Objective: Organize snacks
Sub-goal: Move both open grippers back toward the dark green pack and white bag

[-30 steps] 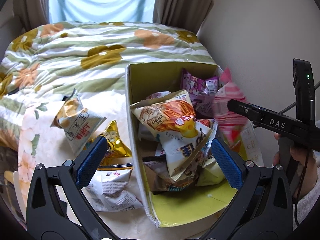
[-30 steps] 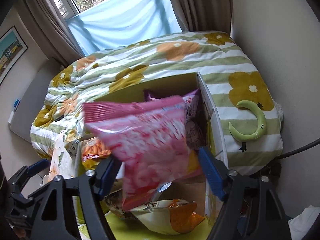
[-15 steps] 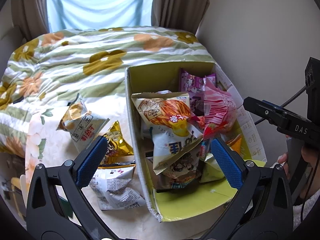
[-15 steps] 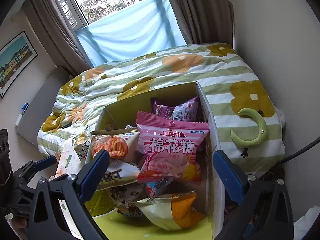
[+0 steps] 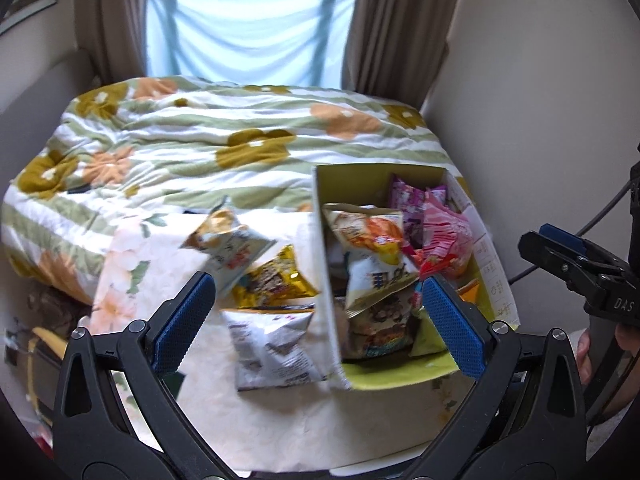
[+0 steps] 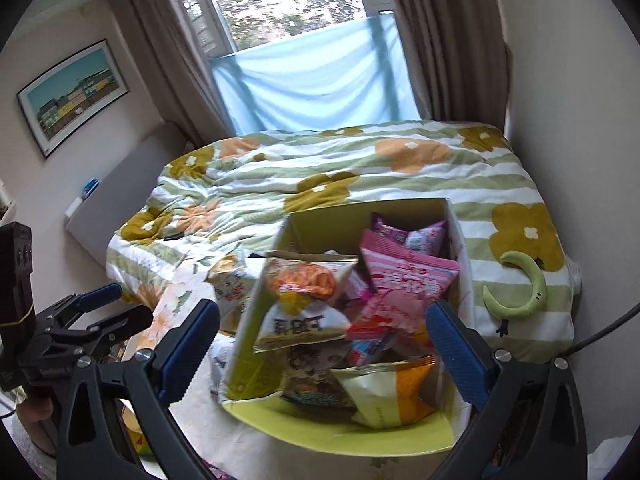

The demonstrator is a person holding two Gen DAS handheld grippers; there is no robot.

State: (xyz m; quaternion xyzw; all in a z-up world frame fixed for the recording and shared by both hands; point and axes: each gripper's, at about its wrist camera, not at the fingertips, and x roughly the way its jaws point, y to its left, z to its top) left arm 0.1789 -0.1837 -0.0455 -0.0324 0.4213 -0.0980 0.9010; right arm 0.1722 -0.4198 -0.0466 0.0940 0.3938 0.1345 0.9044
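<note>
Sorting stood between picks: left gripper (image 5: 316, 312) and right gripper (image 6: 322, 344) both gaped wide, empty; next, likely grab 1 of 3 packets (image 5: 272, 344) lying beside box (image 5: 326, 280)

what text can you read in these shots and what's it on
"DAS" on the body of the right gripper, seen in the left wrist view.
Large dark characters on the white bag in the box: blurred, not readable.
Print on the pink bag: blurred, unreadable.
Red print on the tilted bag outside the box: too blurred.
Print on the silver bag: too small.
Print on the box flap: too small.
</note>
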